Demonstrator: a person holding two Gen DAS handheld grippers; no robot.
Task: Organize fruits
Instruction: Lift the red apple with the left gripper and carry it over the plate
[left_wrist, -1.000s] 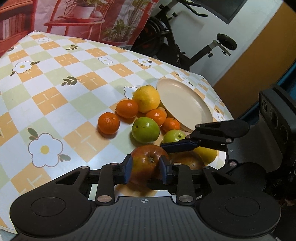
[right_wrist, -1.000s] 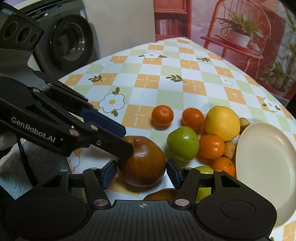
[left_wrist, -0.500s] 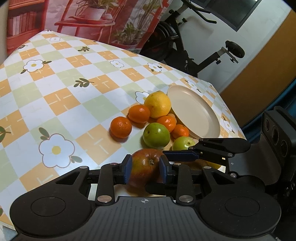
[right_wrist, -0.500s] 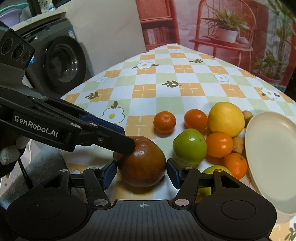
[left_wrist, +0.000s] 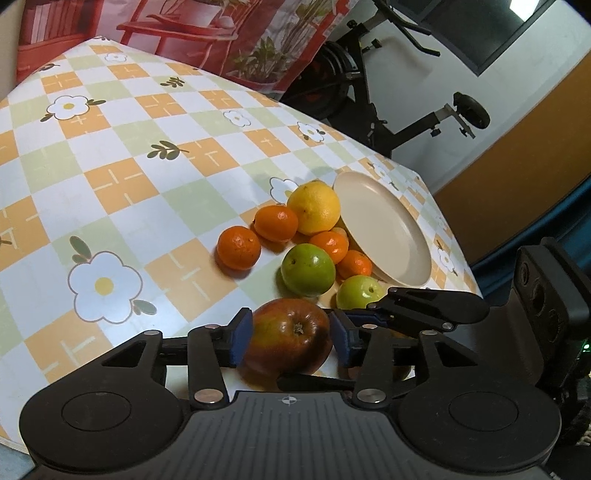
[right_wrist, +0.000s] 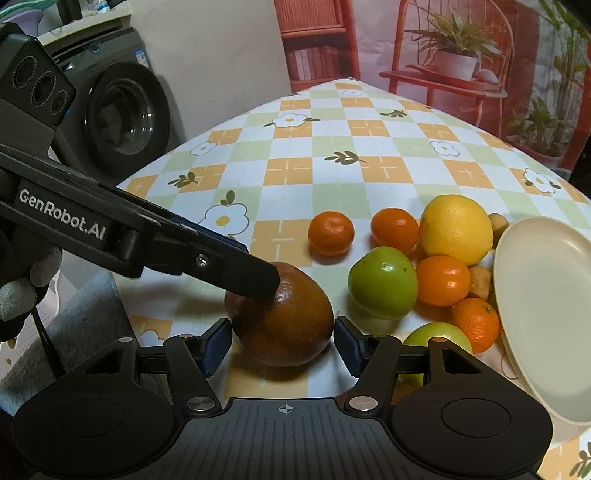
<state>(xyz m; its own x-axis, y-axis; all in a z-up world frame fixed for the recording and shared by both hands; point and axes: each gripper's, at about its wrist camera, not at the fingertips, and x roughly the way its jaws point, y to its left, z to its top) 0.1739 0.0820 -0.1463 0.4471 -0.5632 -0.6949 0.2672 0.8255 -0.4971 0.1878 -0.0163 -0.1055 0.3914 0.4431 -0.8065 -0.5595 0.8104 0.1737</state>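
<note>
Two grippers meet over one red-brown apple (left_wrist: 291, 341) at the near edge of the table (left_wrist: 110, 177). In the left wrist view the left gripper (left_wrist: 290, 338) has its blue pads on either side of the apple and its jaws are opening; a thin gap shows on the right side, so the pads no longer press the fruit. The right gripper (right_wrist: 282, 341) straddles the same apple (right_wrist: 284, 325) with its fingers apart and a small gap at each pad. One finger (right_wrist: 236, 271) of the left gripper reaches in from the left of the right wrist view and its tip lies on top of the apple.

Just beyond the apple lie two green fruits, a large one (left_wrist: 308, 269) and a smaller one (left_wrist: 360, 293) to its right. Farther on sit four small oranges; the leftmost (left_wrist: 238, 247) lies a little apart from the cluster. A yellow lemon (left_wrist: 314, 206) rests at the far side of the pile. To the right, a cream plate (left_wrist: 384, 229) lies touching the fruit cluster. An exercise bike (left_wrist: 388, 103) stands beyond the table.
</note>
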